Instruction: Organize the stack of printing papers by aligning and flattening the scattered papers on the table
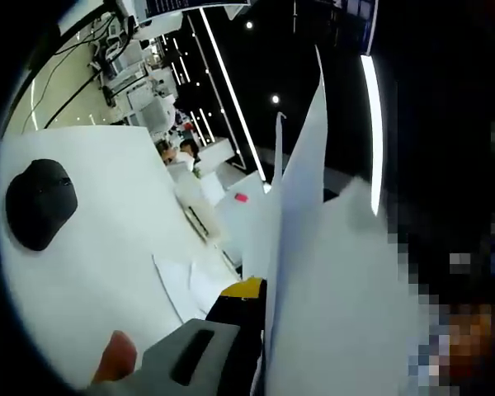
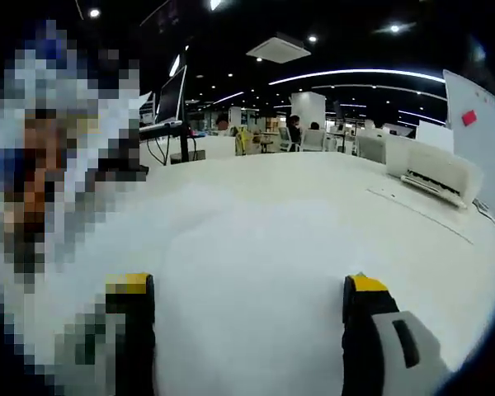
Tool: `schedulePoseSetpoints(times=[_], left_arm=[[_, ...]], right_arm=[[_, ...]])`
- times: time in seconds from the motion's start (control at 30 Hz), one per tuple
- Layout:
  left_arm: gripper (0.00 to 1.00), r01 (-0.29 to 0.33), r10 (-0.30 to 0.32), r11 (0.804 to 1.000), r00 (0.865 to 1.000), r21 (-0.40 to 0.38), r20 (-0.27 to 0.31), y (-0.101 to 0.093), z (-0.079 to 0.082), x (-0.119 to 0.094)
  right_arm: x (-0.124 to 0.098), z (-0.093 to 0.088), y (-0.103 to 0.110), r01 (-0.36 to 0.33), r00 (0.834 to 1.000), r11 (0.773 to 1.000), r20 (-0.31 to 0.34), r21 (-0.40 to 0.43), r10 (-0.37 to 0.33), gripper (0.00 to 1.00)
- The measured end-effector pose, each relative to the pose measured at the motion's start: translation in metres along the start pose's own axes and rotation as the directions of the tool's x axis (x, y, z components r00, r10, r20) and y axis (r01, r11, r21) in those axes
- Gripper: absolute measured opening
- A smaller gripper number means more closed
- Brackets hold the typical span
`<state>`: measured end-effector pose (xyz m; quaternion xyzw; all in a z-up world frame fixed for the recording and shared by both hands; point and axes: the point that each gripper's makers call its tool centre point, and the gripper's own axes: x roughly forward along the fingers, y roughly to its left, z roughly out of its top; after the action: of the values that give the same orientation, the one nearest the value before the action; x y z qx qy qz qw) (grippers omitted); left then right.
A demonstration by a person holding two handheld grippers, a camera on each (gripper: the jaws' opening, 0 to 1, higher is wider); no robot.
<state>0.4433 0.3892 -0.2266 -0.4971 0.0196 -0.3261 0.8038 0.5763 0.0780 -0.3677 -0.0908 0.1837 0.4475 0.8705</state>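
In the left gripper view a stack of white printing papers (image 1: pixel 330 272) stands on edge, its sheets fanned apart at the top. My left gripper (image 1: pixel 264 299) is shut on the stack's lower edge. One yellow-tipped jaw shows on the left of the sheets and the other is hidden behind them. Two loose sheets (image 1: pixel 190 285) lie flat on the white table (image 1: pixel 107 247) beside that jaw. In the right gripper view my right gripper (image 2: pixel 247 285) is open, its yellow-tipped jaws wide apart low over the white table (image 2: pixel 256 223), with nothing between them.
A black mouse-like object (image 1: pixel 40 204) lies on the table. A fingertip (image 1: pixel 115 355) rests by the left gripper's body. A white printer (image 2: pixel 433 173), a monitor (image 2: pixel 172 95) and a whiteboard (image 2: pixel 478 124) with a red tag stand at the table's far side.
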Motion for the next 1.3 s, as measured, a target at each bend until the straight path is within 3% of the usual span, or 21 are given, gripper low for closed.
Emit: schedulePoseSetpoints(times=[0.53, 0.63, 0.83, 0.97, 1.3], left_arm=[[0.06, -0.012, 0.012, 1.000, 1.000, -0.007, -0.013, 0.003, -0.008, 0.001], [0.06, -0.021, 0.021, 1.000, 1.000, -0.003, -0.022, 0.002, -0.009, 0.004], [0.06, -0.013, 0.014, 1.000, 0.999, 0.011, -0.044, -0.006, -0.015, 0.010], [0.06, -0.014, 0.015, 1.000, 0.998, 0.015, -0.058, -0.009, -0.022, 0.012], [0.06, 0.001, 0.000, 1.000, 0.998, 0.008, -0.057, -0.007, -0.025, 0.014]], right_arm=[[-0.001, -0.002, -0.009, 0.002, 0.999, 1.000, 0.032, 0.002, -0.002, 0.83], [-0.001, -0.002, -0.006, -0.018, 0.999, 1.000, 0.031, -0.007, 0.019, 0.73], [-0.001, -0.004, -0.005, -0.019, 0.999, 1.000, 0.035, -0.008, 0.020, 0.71], [-0.002, -0.004, -0.008, -0.016, 0.999, 1.000, 0.043, -0.001, 0.016, 0.57], [0.000, -0.002, -0.012, -0.007, 0.998, 1.000, 0.055, 0.009, 0.006, 0.46]])
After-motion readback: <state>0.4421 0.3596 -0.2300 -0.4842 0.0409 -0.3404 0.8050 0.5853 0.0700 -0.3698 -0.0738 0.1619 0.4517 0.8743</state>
